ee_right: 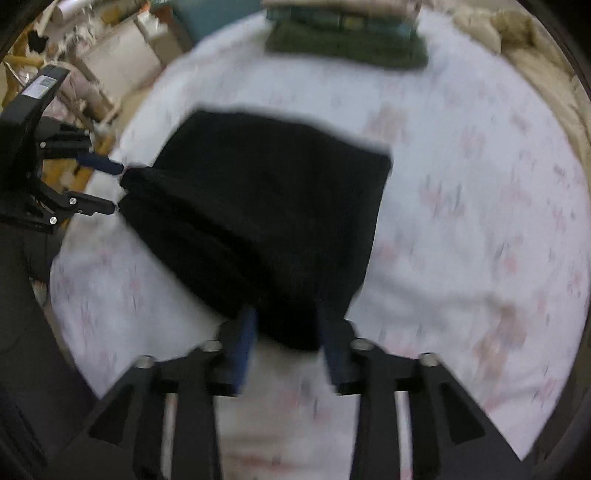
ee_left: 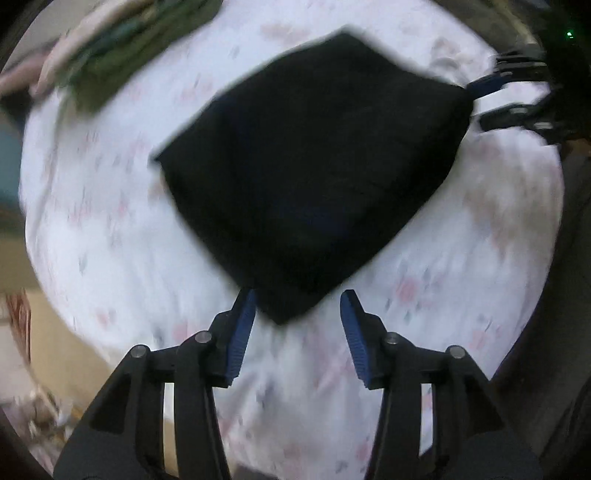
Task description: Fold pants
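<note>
The black pants (ee_left: 314,173) lie folded into a compact rectangle on the white flowered bedsheet (ee_left: 110,229). My left gripper (ee_left: 299,306) is open, its blue pads either side of the near corner of the pants. It also shows in the right wrist view (ee_right: 114,186), at the left corner of the pants (ee_right: 266,218). My right gripper (ee_right: 284,325) is open, with the near corner of the pants between its fingers. It shows in the left wrist view (ee_left: 480,105) at the far right corner. Both views are blurred.
A stack of folded clothes, green at the bottom (ee_right: 347,48), sits at the far side of the bed; it also shows in the left wrist view (ee_left: 122,48). Beige bedding (ee_right: 517,33) lies at the far right. Furniture and clutter (ee_right: 92,66) stand beyond the bed's left edge.
</note>
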### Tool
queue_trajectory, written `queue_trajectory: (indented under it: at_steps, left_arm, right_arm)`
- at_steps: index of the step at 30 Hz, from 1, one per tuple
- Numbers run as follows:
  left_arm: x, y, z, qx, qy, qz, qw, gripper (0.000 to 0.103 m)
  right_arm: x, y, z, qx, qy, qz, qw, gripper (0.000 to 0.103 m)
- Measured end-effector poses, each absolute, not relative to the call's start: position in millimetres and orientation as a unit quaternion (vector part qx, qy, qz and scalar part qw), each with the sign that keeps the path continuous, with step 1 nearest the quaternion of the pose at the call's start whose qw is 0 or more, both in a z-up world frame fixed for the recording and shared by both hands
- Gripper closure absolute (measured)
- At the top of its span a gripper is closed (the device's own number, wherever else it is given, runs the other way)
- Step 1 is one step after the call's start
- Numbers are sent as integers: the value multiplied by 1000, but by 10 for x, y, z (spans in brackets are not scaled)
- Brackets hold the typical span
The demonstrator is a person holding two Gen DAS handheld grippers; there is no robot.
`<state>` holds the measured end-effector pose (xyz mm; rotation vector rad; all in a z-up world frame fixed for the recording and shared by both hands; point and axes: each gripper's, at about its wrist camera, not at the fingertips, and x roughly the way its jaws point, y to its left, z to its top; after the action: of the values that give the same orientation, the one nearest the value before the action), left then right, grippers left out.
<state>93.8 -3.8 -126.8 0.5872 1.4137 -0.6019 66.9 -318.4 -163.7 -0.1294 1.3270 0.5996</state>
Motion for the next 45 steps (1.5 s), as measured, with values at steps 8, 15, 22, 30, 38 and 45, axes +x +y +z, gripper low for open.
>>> queue_trajectory:
  at_steps: [8,15,22,30,38,45]
  left_arm:
    - [1430,208,-831,50,582,-191,789,60]
    - [1505,-100,-1446,54,624,-180,759,60]
    - [1526,132,-1557,-6,672,-155,725,49]
    - [2087,486,-1300,-14,597,-87,798,36]
    - [2360,517,-1489,-93,606,-116,782,36]
    - [2491,404,-1656,-67,621,-152,766,36]
  right_arm:
    - [843,-3347,-1180,9,516,237,823,57]
    - [1061,-2940,-1585,-3,559,252,790,74]
    - [1065,-3047,-1819,11,615,247,748,76]
    - [1619,-3562,-1668,134,562,199,792,51]
    - [1990,-3606,-1982,166,580,208,770,51]
    - [2159,-3669,-2070,210,580,229,753,51]
